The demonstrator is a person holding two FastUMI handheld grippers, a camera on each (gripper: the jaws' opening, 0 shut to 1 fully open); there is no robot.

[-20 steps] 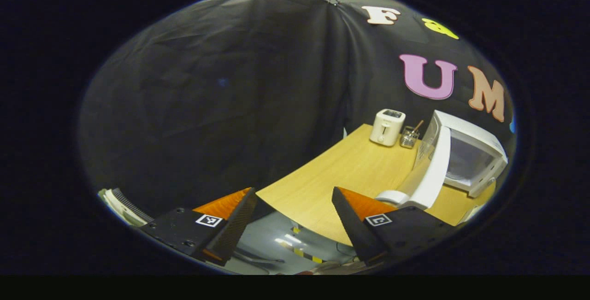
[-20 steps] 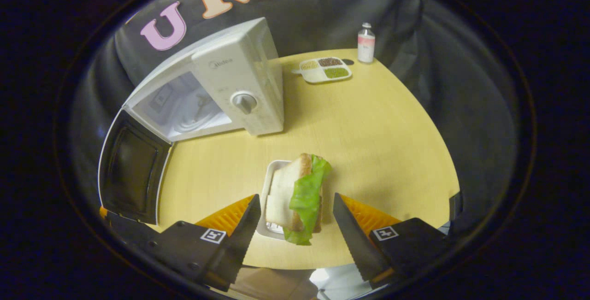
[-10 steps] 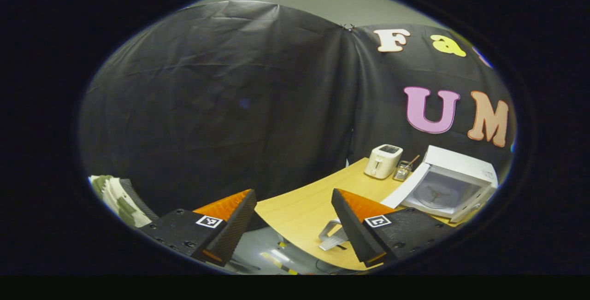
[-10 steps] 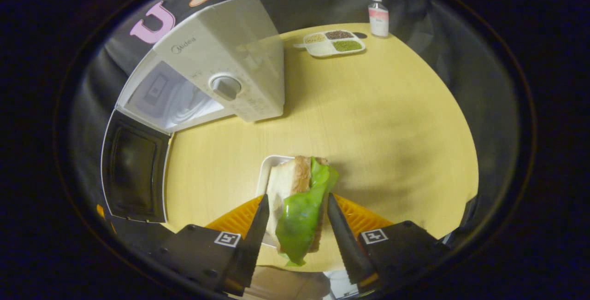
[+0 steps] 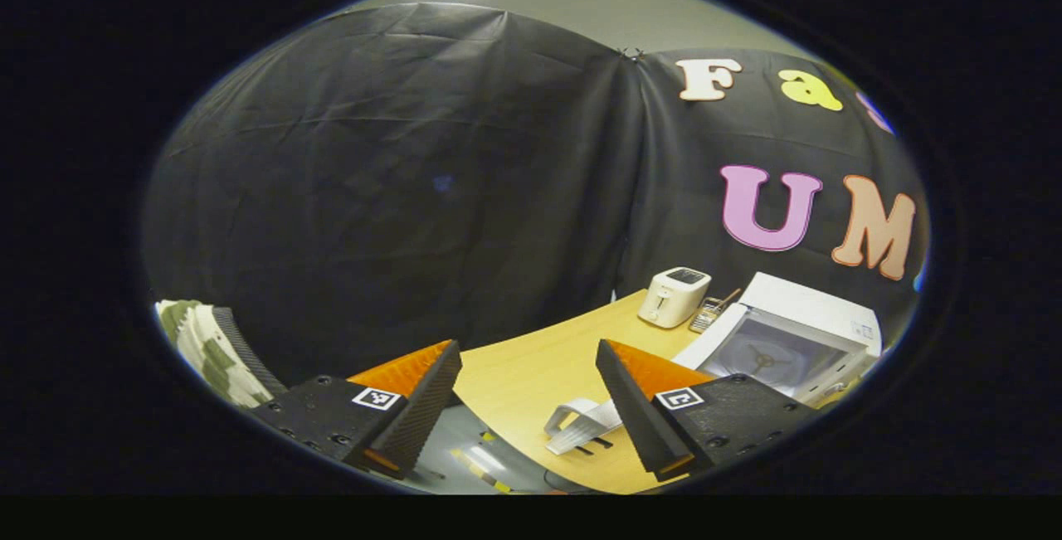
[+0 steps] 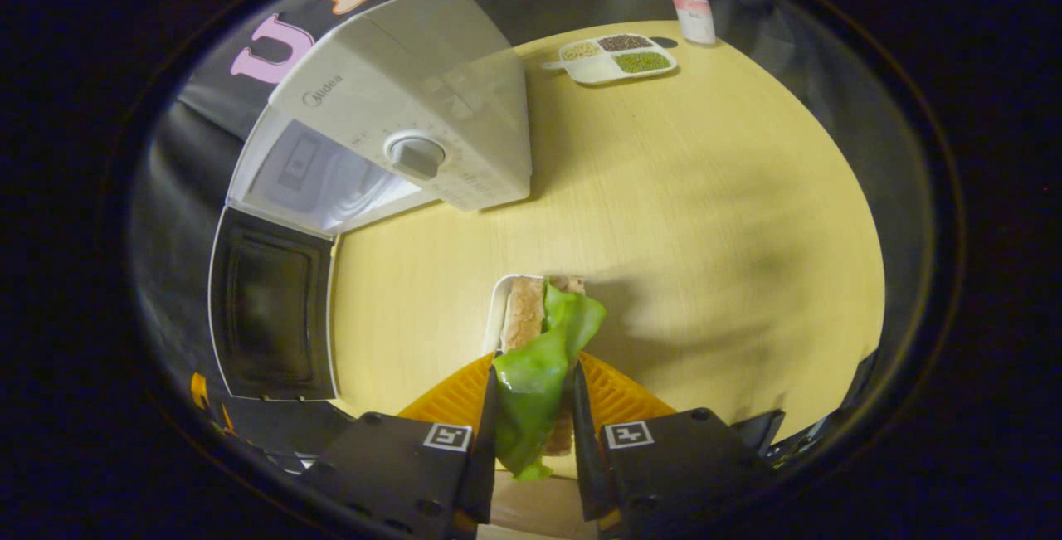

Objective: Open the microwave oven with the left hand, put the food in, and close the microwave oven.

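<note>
Microwave [image 6: 398,133] door [image 6: 270,308] already stands open, ahead-left of the right tool [image 6: 531,407], whose fingers clamp the sandwich [image 6: 535,349] over its tray [image 6: 498,316] on the desk [image 6: 705,216]. Loading and closing remain. Left tool [image 5: 527,395] hangs open, empty. Condiment dish [image 6: 614,59] and bottle [image 6: 693,13] sit far ahead, clear of the path.

The right gripper [image 6: 531,432] has come down over the sandwich [image 6: 539,357] and drawn its fingers [image 6: 484,440] in from wide apart to pressing on both sides of it. The left gripper [image 5: 527,395] has pulled back from the microwave [image 5: 788,341] past the worktop [image 5: 531,374] edge, fingers as wide as before.
</note>
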